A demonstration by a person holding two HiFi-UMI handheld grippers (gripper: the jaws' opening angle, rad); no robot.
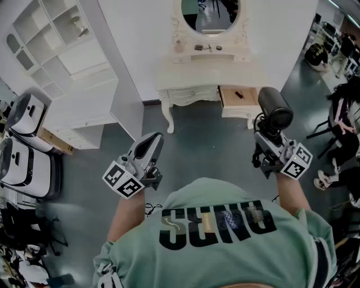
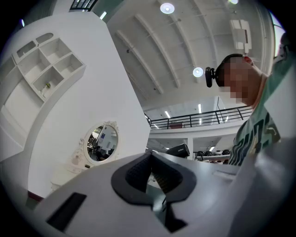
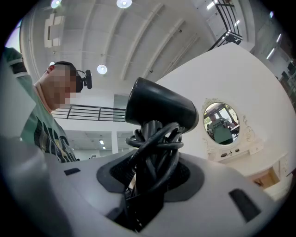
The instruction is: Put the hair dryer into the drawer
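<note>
A black hair dryer (image 1: 274, 108) stands upright in my right gripper (image 1: 269, 135), which is shut on its handle and the cord wound round it. In the right gripper view the hair dryer (image 3: 159, 109) fills the centre, its handle and cord clamped between the pads. The dressing table's drawer (image 1: 237, 98) is pulled out, ahead of the right gripper and across the floor from it, with a small dark thing inside. My left gripper (image 1: 153, 142) hangs at the left, jaws together and nothing between them; the left gripper view shows its pads (image 2: 138, 172) meeting.
A cream dressing table (image 1: 211, 76) with an oval mirror (image 1: 210, 16) stands against the white wall. A white shelf unit with drawers (image 1: 64, 62) is at the left. Chairs and gear (image 1: 25, 146) crowd the far left; a seated person (image 1: 346, 132) is at the right.
</note>
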